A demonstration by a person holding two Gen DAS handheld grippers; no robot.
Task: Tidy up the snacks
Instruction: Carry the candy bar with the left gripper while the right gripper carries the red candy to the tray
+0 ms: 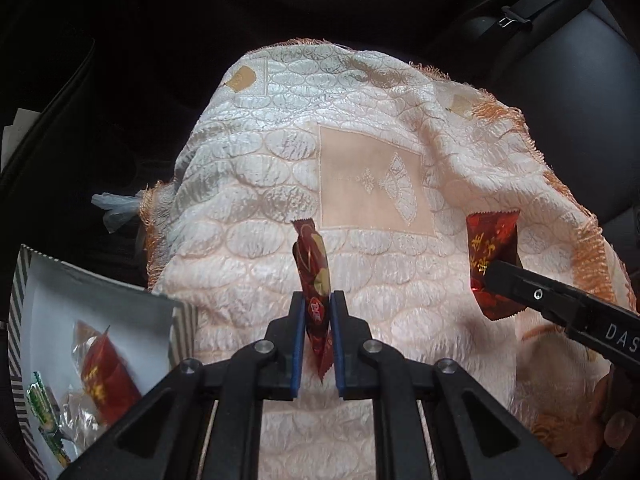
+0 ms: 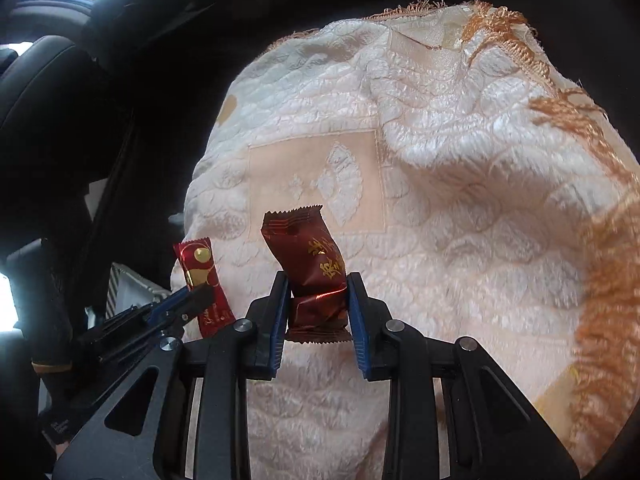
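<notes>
I judge the sorting partly done: a few wrapped snacks already lie in the striped box [image 1: 100, 320] at lower left, and none show loose on the quilted cloth [image 1: 360, 140]. My left gripper [image 1: 318, 312] pinches a slim red candy packet [image 1: 314, 276] narrowly, while my right gripper [image 2: 318, 300] clamps a wider dark-red snack packet [image 2: 312, 264]; both packets are held above the cloth, not yet boxed.

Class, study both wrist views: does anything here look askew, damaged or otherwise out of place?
The cream cloth lies rumpled, its fringed edge folded over at right. The dark red packet in the right gripper is creased where the fingers pinch it. The slim red packet in the left gripper looks intact. Snacks in the striped box lie jumbled.
</notes>
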